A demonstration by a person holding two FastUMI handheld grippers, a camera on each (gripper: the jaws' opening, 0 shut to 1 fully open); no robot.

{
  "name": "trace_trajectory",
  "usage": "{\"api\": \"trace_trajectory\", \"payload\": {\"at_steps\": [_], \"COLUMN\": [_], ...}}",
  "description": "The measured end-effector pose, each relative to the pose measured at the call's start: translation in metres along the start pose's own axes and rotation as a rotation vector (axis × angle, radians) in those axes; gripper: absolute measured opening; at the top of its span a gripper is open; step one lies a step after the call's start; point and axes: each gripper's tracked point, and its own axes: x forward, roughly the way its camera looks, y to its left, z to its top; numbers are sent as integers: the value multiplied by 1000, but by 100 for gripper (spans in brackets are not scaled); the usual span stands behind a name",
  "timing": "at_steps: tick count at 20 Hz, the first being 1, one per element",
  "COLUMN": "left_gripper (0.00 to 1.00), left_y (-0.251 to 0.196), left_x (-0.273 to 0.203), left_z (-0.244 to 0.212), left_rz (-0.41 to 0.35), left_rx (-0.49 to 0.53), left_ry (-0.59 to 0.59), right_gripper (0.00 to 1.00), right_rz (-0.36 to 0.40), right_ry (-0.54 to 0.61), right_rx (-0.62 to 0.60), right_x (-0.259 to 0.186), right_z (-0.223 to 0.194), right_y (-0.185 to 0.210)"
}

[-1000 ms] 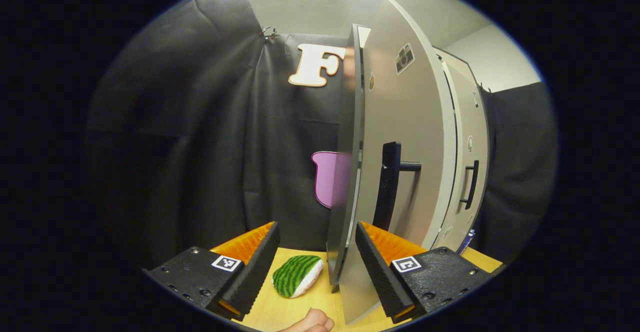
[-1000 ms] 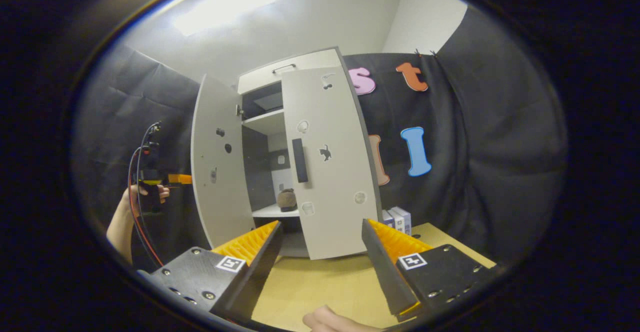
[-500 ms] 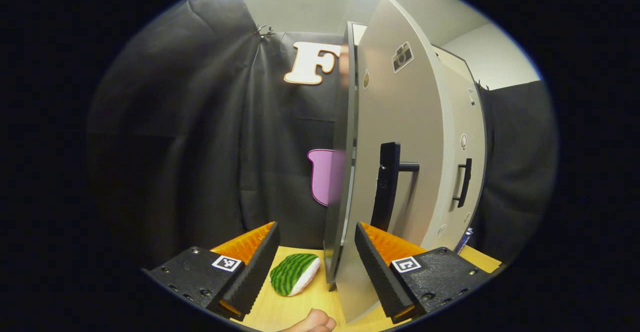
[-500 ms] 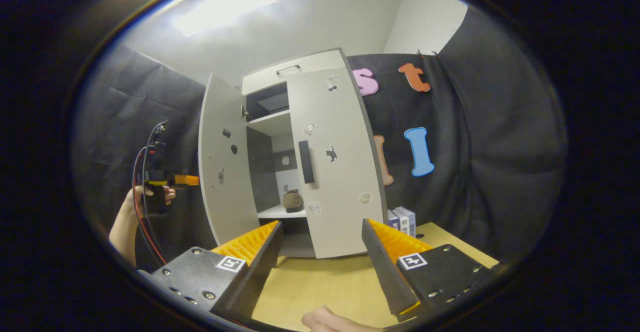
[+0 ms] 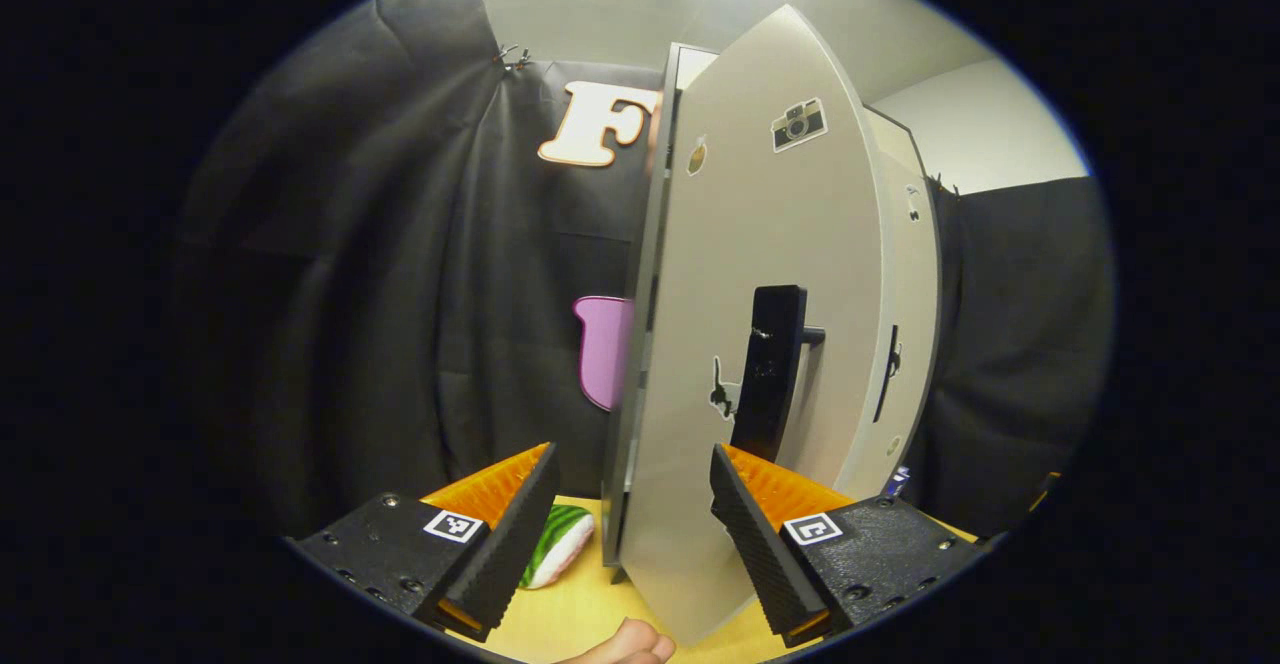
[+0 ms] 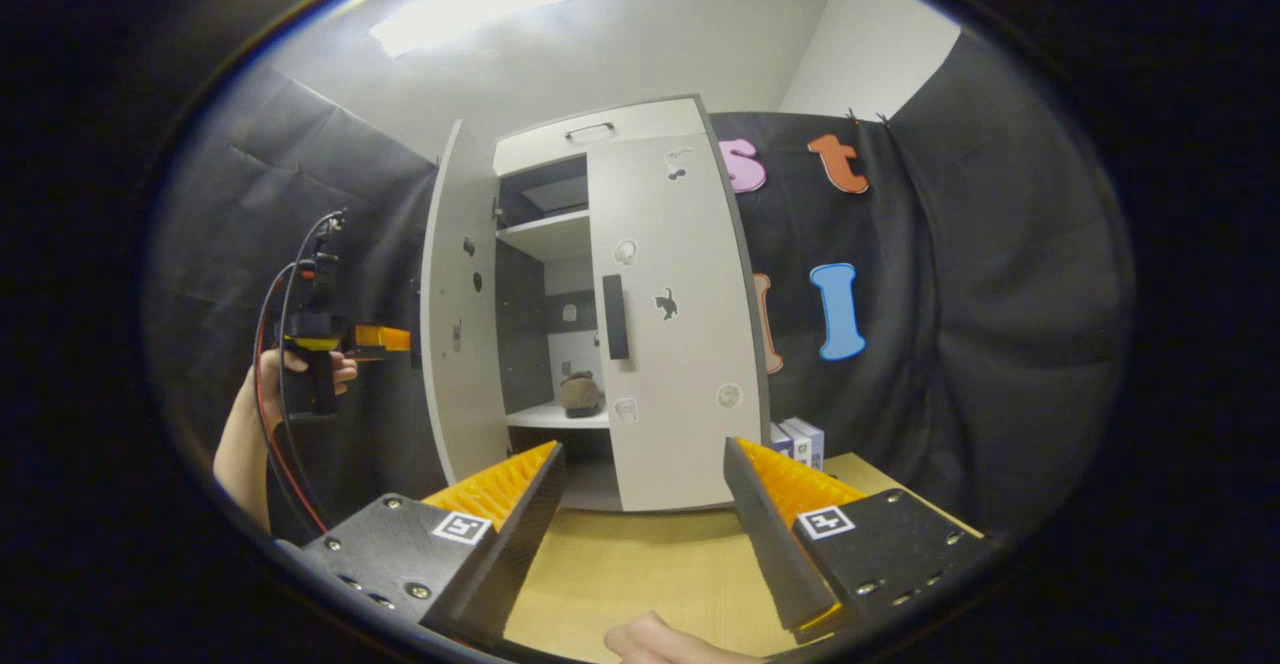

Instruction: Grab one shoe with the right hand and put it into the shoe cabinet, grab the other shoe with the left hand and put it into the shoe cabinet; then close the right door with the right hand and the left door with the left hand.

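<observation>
In the right gripper view, a brown shoe (image 6: pixel 580 393) sits on the shelf inside the shoe cabinet (image 6: pixel 600 134) at frame center, seen between the closed right door (image 6: pixel 680 344) and the half-open left door (image 6: pixel 455 314). The left gripper view instead shows that left door (image 5: pixel 760 344) edge-on, its black handle (image 5: pixel 768 374) above the spread, empty left gripper (image 5: pixel 632 534), and a green striped toy (image 5: pixel 548 556) at lower center. Compared with a second ago, the left door has swung further toward closing. The right gripper (image 6: pixel 645 524) is open, empty, over the wooden table (image 6: pixel 640 574).

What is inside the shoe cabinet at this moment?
Through the gap between the doors, one brown shoe sits on a shelf of the shoe cabinet. The closed right door covers the rest, so a second shoe cannot be confirmed.
</observation>
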Motion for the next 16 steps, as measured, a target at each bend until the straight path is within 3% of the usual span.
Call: {"api": "trace_trajectory", "payload": {"at_steps": [5,7,8,9,12,14,16], "left_gripper": [94,94,89,94,94,89,94], "left_y": [-16,-16,-17,-20,-35,-57,-81], "left_x": [16,19,20,20,34,43,39], "left_z": [-27,-21,-19,-18,-23,-30,-42], "left_rz": [29,26,23,16,21,-26,-85], "left_rx": [-15,-30,-37,-33,-53,-43,-48], "left_ry": [61,43,27,9,30,61,99], "right_gripper": [93,95,95,95,95,95,98], "right_rz": [-63,-66,-69,-72,-70,-68,-81], "right_ry": [-10,-22,-23,-22,-15,-15,-9], "right_rx": [-10,-14,-15,-17,-6,-4,-10], "right_x": [-1,-3,-2,0,4,4,6], "right_z": [-1,2,2,1,-1,-1,-4], "right_y": [-11,-9,-9,-10,-6,-3,-6]}}
